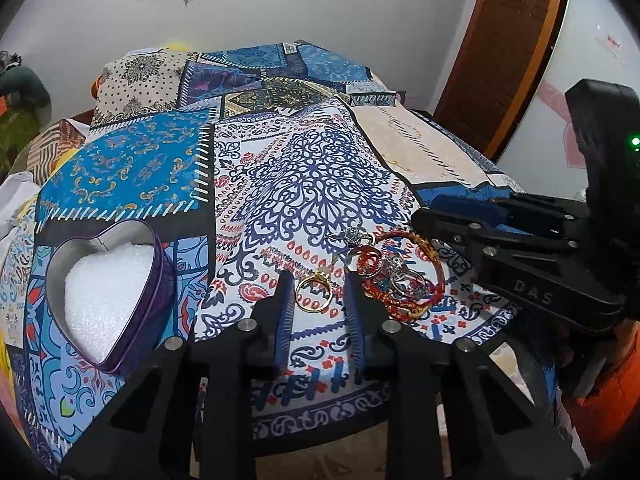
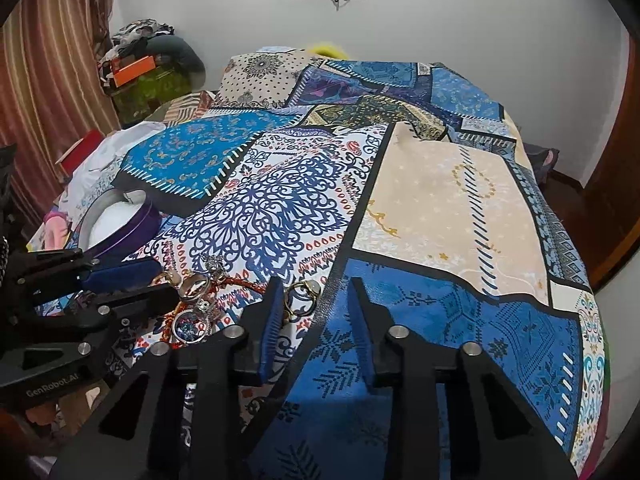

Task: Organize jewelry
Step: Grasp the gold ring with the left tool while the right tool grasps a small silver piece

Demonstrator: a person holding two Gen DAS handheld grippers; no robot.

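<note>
On the black body of the right gripper (image 2: pixel 314 284), seen from the left wrist camera, we read the raised letters "DAS". On the left gripper (image 1: pixel 316 280), seen from the right wrist camera, we read "GenRobot.AI" in white. We find no other legible writing.

The jewellery lies on a patchwork bedspread (image 1: pixel 304 168) printed in blue, white, red and beige. A plain gold ring with a small raised setting (image 1: pixel 314 292) rests flat on the cloth between the left gripper's blue ribbed pads. Those jaws stand narrow, and we see a sliver of cloth between the ring and the right pad, so nothing is pinched.

At two o'clock from that ring sits a small heap: a red and gold thread-wrapped bangle (image 1: pixel 438 268) encircles several silver rings (image 1: pixel 400 272), with one ornate silver ring (image 1: pixel 352 236) at the heap's eleven o'clock edge.

At nine o'clock from the left gripper stands an open purple heart-shaped tin lined with white foam (image 1: pixel 164 276), well apart from the heap.

From the right wrist, a gold ring with a pale stone (image 2: pixel 304 296) lies just beside the left finger. The right jaws are also narrow and grip nothing.
</note>
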